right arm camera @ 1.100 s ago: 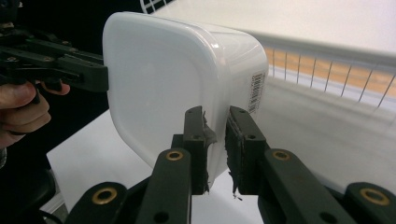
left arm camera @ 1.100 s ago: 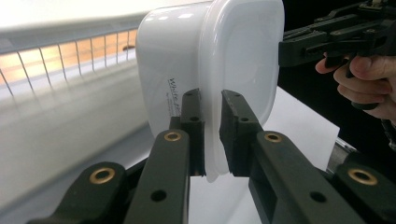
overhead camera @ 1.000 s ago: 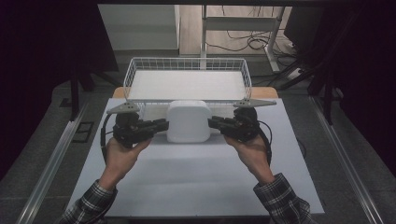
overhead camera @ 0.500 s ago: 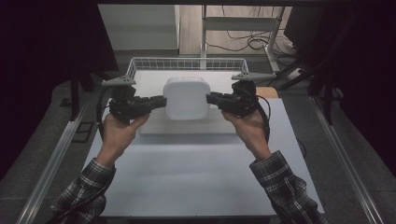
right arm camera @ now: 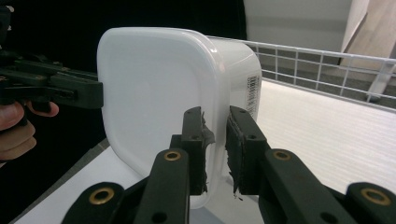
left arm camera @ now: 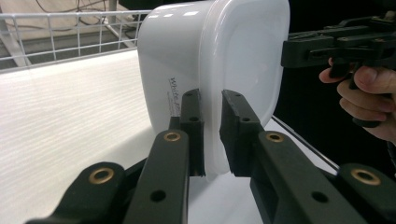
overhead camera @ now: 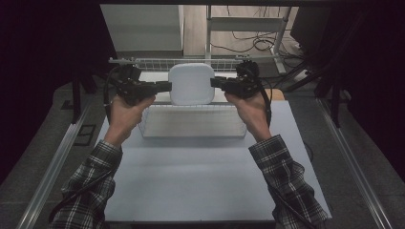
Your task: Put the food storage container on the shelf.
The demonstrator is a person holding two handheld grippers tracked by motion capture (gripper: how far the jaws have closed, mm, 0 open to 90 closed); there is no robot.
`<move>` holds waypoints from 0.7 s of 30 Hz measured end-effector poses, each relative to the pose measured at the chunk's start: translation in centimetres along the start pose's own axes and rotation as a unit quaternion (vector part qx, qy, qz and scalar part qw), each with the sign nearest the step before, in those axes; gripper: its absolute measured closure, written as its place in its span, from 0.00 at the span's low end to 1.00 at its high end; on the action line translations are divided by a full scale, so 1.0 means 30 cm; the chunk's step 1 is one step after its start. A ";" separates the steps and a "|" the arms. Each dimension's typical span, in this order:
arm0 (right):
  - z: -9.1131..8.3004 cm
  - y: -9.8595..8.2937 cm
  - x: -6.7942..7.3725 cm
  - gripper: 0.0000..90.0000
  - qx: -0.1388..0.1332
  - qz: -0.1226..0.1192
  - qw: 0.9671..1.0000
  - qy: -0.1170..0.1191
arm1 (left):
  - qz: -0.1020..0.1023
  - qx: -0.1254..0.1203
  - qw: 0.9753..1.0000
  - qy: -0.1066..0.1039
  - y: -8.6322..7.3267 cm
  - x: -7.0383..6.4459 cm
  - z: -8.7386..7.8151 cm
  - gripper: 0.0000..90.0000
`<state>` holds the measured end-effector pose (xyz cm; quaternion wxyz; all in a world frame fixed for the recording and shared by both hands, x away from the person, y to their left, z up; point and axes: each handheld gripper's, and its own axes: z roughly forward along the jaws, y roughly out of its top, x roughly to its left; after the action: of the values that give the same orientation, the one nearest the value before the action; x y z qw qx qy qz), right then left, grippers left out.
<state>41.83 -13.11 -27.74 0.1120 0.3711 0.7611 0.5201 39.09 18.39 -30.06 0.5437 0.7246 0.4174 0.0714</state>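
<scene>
Operator and handheld grippers: appearance

Both forearms wear plaid flannel sleeves (overhead camera: 90, 191) in dark and light checks, cuffs buttoned at the wrists; the hands are bare. The left gripper (overhead camera: 165, 86) and right gripper (overhead camera: 216, 83) are matte black throughout, each with a pistol-style body and two flat, straight jaws. In the gripper views, each jaw arm is a black link fitted with brass-coloured pivot bushings (left arm camera: 101, 175) and small plain holes, ending in a rectangular black pad (right arm camera: 193, 140) with two recessed holes. A black cable (overhead camera: 79, 193) trails from each gripper along the sleeve.
</scene>
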 end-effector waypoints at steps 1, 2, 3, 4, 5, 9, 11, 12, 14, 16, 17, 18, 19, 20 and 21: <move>0.006 0.003 -0.005 0.85 0.002 0.003 1.000 -0.002 | -0.003 0.000 1.000 0.000 0.003 0.006 0.008 0.88; 0.012 0.006 -0.011 0.85 0.004 0.005 1.000 -0.003 | -0.005 0.001 1.000 0.002 0.005 0.013 0.016 0.88; 0.021 0.010 -0.020 0.85 0.007 0.008 1.000 -0.007 | -0.012 0.004 1.000 0.006 0.008 0.020 0.031 0.88; 0.021 0.010 -0.020 0.85 0.007 0.008 1.000 -0.007 | -0.012 0.004 1.000 0.006 0.008 0.020 0.031 0.87; 0.030 0.014 -0.027 0.85 0.011 0.009 1.000 -0.009 | -0.014 0.006 1.000 0.008 0.010 0.027 0.040 0.87; 0.041 0.017 -0.032 0.85 0.019 0.010 1.000 -0.014 | -0.019 0.009 1.000 0.008 0.011 0.041 0.068 0.81; 0.051 0.017 -0.038 0.83 0.023 0.012 0.999 -0.023 | -0.023 0.005 1.000 0.004 0.013 0.042 0.077 0.75; 0.054 0.018 -0.041 0.81 0.023 0.014 0.999 -0.025 | -0.025 0.004 1.000 0.002 0.016 0.040 0.080 0.74; 0.060 0.019 -0.048 0.78 0.023 0.017 0.999 -0.024 | -0.025 0.004 1.000 0.000 0.022 0.038 0.086 0.70; 0.064 0.020 -0.053 0.75 0.025 0.020 0.999 -0.024 | -0.023 0.005 1.000 0.001 0.028 0.034 0.090 0.67; 0.069 0.022 -0.056 0.73 0.027 0.021 0.999 -0.025 | -0.019 0.006 1.000 0.001 0.033 0.033 0.094 0.65; 0.069 0.022 -0.056 0.73 0.027 0.021 0.999 -0.025 | -0.019 0.006 1.000 0.001 0.033 0.033 0.094 0.63; 0.071 0.023 -0.058 0.72 0.027 0.021 0.999 -0.025 | -0.018 0.006 1.000 0.002 0.035 0.032 0.100 0.63; 0.075 0.024 -0.059 0.70 0.028 0.021 0.999 -0.026 | -0.018 0.008 1.000 0.004 0.036 0.030 0.106 0.59; 0.084 0.026 -0.061 0.67 0.033 0.020 0.999 -0.029 | -0.013 0.012 1.000 0.012 0.035 0.028 0.115 0.58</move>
<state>44.87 -12.43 -28.56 0.1115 0.4046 0.7667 0.4858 42.11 16.39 -30.85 0.5304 0.7249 0.4342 0.0683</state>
